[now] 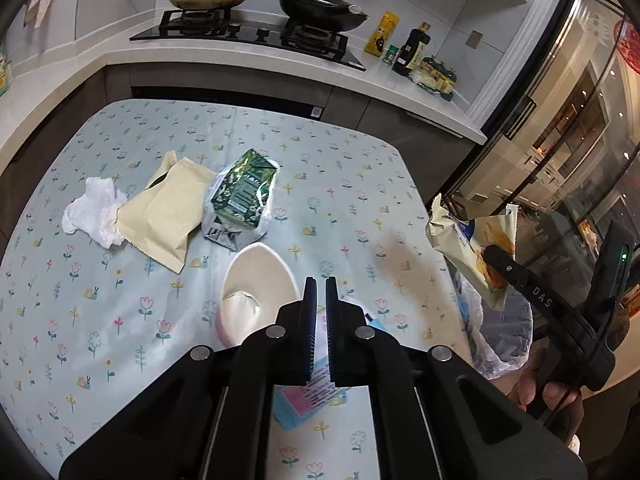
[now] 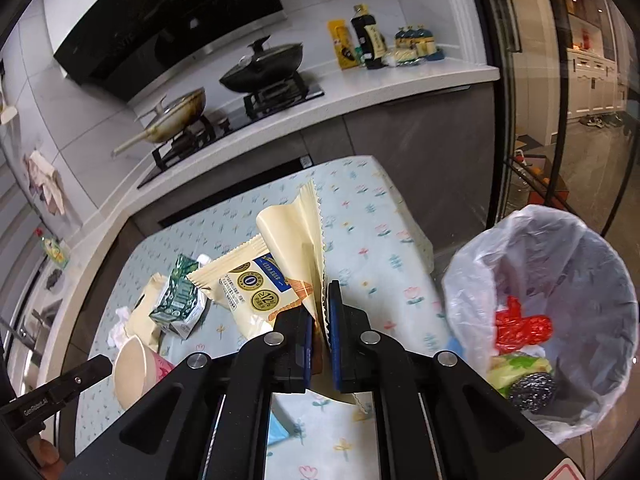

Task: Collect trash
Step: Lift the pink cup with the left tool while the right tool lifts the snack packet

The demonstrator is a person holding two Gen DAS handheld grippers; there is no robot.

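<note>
Landmark: flowered table.
Tissue: crumpled, on the table's left part, touching the beige pouch.
Green carton: just right of the pouch.
Cup: on the table, in front of the carton.
Left gripper: above the table, fingers nearly together, nothing between.
Right gripper: clamped on a cream snack wrapper, above the table's right edge.
Lined bin: beyond that edge, holding trash.

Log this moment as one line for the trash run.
right gripper: shut on cream snack wrapper, raised at table edge | left gripper: shut, empty, above cream bowl | lined trash bin: beside table, wrapper not in yet
</note>
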